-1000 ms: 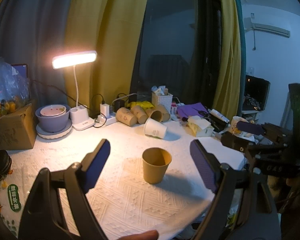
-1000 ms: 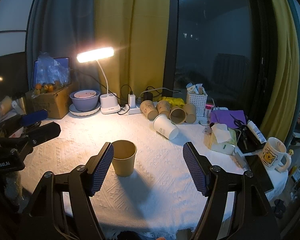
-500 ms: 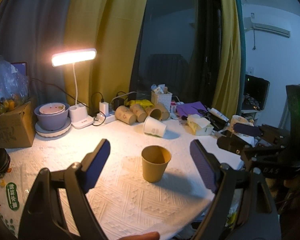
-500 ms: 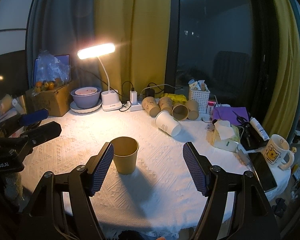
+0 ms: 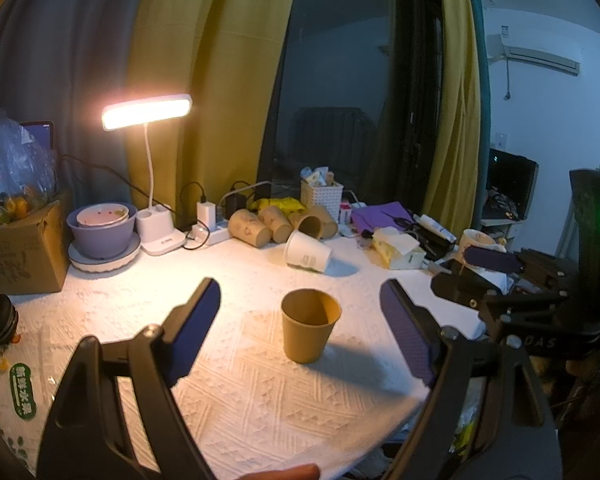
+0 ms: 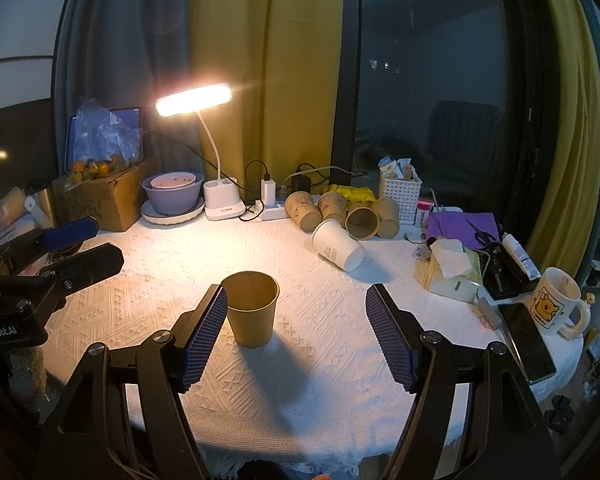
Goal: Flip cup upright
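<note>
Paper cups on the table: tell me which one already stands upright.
The plain brown cup nearest the grippers, mouth up on the white cloth. The white cup and other brown cups lie sideways.

Bare cloth [image 6: 320, 344] around brown cup [image 6: 252, 308] (tipped cups [image 6: 340, 216] behind).

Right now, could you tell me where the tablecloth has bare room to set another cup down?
Bare cloth lies between the upright brown cup and the bowl and lamp base, and again right of that cup, before the tissue box. The back edge is crowded: tipped brown cups, a white cup on its side, a basket.
</note>
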The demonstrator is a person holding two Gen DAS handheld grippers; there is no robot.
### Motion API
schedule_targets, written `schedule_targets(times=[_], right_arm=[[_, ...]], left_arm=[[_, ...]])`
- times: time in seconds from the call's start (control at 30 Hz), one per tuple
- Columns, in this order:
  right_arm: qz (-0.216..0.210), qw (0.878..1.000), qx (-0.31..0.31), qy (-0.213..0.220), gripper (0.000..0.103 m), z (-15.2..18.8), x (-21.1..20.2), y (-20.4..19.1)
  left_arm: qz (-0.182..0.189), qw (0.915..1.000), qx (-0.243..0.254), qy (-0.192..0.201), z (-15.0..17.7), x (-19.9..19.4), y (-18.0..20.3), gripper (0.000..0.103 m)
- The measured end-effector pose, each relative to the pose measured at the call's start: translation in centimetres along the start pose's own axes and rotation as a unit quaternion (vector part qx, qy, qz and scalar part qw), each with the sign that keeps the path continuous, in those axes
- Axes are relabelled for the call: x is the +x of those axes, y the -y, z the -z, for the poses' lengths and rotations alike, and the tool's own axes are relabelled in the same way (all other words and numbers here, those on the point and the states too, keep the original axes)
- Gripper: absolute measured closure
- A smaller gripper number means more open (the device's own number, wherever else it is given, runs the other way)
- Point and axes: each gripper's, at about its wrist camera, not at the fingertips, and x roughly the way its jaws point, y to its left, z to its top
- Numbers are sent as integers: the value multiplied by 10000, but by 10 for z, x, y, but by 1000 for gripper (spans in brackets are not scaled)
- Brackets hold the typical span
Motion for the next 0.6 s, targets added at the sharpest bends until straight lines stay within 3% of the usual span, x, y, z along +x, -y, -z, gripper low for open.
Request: schedule_targets(times=[0.6], right_arm=[[3, 10000, 5, -21, 28, 3, 2, -4]], left_arm=[[4, 10000, -19, 8, 1, 1, -1, 20]])
